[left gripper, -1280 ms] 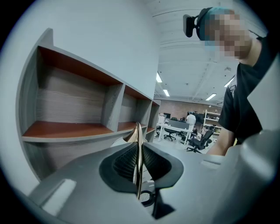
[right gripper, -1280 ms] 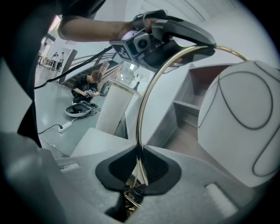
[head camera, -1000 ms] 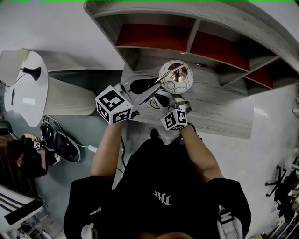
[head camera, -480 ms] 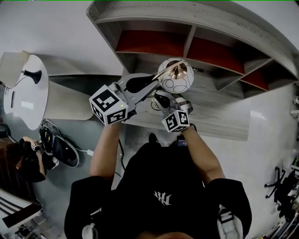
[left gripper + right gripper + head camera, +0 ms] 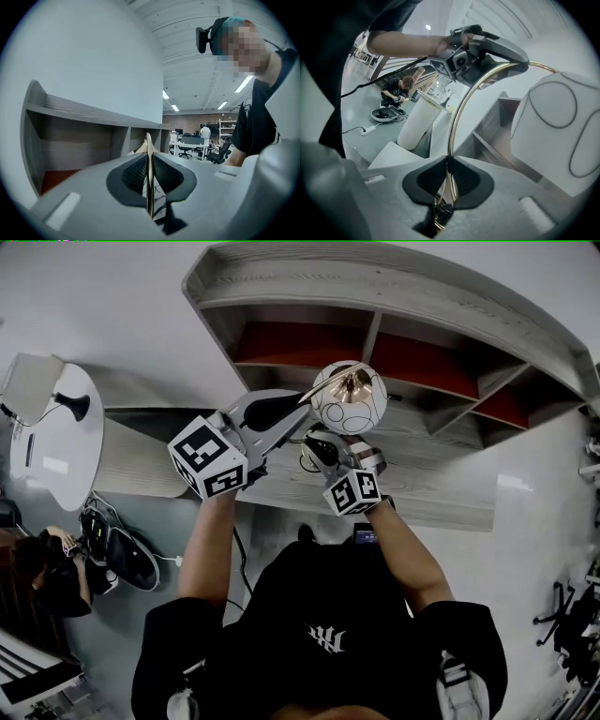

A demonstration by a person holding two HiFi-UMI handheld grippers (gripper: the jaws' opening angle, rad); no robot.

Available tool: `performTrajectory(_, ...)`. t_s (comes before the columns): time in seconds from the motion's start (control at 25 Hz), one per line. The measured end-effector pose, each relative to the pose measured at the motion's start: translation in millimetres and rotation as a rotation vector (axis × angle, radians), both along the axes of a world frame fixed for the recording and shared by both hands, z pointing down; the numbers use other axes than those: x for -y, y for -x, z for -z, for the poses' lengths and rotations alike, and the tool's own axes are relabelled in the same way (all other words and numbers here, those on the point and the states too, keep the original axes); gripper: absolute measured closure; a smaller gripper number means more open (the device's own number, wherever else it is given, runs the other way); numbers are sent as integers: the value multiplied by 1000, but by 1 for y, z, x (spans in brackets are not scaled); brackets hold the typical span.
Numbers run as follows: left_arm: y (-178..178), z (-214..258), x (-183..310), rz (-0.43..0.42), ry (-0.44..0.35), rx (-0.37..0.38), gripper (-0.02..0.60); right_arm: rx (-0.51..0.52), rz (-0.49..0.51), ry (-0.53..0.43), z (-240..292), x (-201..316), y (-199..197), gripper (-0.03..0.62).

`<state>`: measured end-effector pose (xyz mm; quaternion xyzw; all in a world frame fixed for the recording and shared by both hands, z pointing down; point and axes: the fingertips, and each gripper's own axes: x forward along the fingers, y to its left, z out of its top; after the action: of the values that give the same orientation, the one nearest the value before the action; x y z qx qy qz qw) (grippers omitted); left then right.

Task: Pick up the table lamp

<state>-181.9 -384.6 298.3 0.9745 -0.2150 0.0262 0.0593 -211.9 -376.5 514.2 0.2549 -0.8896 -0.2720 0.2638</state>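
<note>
The table lamp has a white globe shade [image 5: 349,397] with thin dark lines and a curved brass arm [image 5: 461,108]. It hangs lifted above the pale wooden desk top [image 5: 441,486]. My left gripper [image 5: 303,411] is shut on the upper part of the brass arm, which shows as a thin rod pinched between its pads [image 5: 136,174]. My right gripper [image 5: 319,440] is shut on the lower stem, just below the shade. In the right gripper view the stem rises from the right gripper [image 5: 449,165] up to the left gripper [image 5: 487,56], with the shade [image 5: 560,126] at the right.
A grey shelf unit [image 5: 375,287] with red back panels stands behind the desk. At the left are a white round table [image 5: 56,432] and a ribbed pale cylinder [image 5: 141,463]. A person [image 5: 47,568] crouches on the floor beside cables and a bag.
Both grippers have risen together with the lamp held between them. The shade now sits higher against the shelf unit in the head view.
</note>
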Motion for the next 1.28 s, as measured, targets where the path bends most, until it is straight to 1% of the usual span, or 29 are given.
performTrajectory(0.32, 6, 31, -4, 4, -30, -22, 546, -13, 15, -23, 30, -3, 4, 551)
performTrajectory(0.52, 10, 50, -7, 18, -43, -20, 546, -21, 22, -34, 45, -7, 6, 551)
performTrajectory(0.72, 13, 60, -10, 8, -62, -41, 546, -30, 27, -41, 58, -11, 7, 551)
performTrajectory(0.96, 14, 91, -18, 9, -91, -40, 546, -37, 28, -60, 86, -15, 5, 551)
performTrajectory(1.28, 19, 109, -21, -1, -128, -47, 546, -39, 15, -68, 106, -17, 8, 551)
